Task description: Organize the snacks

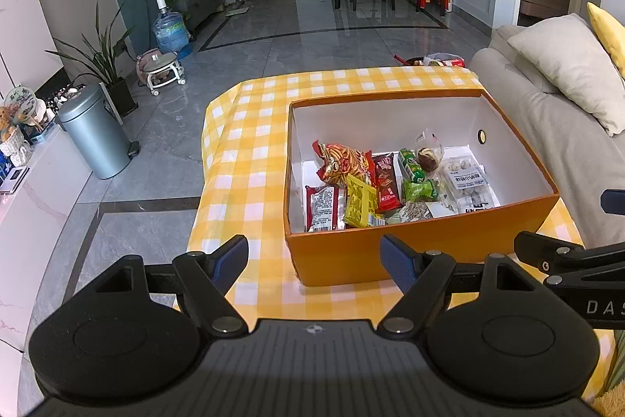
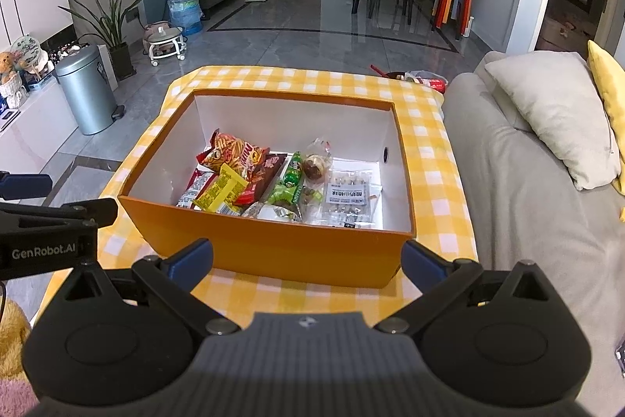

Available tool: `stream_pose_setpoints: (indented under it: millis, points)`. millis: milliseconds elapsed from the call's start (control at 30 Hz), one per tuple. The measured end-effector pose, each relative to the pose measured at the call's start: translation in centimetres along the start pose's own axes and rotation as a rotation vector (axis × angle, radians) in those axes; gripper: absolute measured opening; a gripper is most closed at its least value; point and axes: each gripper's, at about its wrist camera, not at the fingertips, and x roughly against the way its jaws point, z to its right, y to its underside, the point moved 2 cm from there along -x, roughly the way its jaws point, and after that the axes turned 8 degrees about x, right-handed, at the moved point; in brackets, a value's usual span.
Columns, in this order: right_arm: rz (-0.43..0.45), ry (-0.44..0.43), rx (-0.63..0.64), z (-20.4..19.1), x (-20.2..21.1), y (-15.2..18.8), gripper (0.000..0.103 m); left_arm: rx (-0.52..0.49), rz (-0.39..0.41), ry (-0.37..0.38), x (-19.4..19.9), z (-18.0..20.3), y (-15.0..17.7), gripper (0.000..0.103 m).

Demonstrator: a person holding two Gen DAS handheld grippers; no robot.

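An orange box [image 1: 422, 249] [image 2: 273, 253] with a white inside stands on the yellow checked tablecloth [image 1: 250, 167] [image 2: 429, 182]. Several snacks lie in it: a red-orange chip bag [image 1: 343, 163] [image 2: 238, 151], a yellow packet [image 1: 359, 202] [image 2: 222, 190], green packets [image 1: 418, 182] [image 2: 289, 186], a clear pack with a white label [image 1: 466, 182] [image 2: 347, 196]. My left gripper [image 1: 314, 260] is open and empty, in front of the box's near wall. My right gripper [image 2: 308, 260] is open and empty, also in front of the near wall.
A grey sofa [image 2: 527, 190] with a beige cushion [image 2: 554, 112] lies right of the table. A metal bin [image 1: 97, 135] and plants stand on the left floor. A bowl and a snack bag [image 2: 425, 79] sit at the table's far edge.
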Motion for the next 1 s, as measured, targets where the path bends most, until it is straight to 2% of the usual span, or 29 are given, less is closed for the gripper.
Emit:
stream_pose_setpoints:
  millis: [1000]
  points:
    - [-0.002,-0.004,-0.004,-0.11,-0.27,0.25,0.099,0.004,-0.002,-0.001,0.05,-0.07,0.09,0.090]
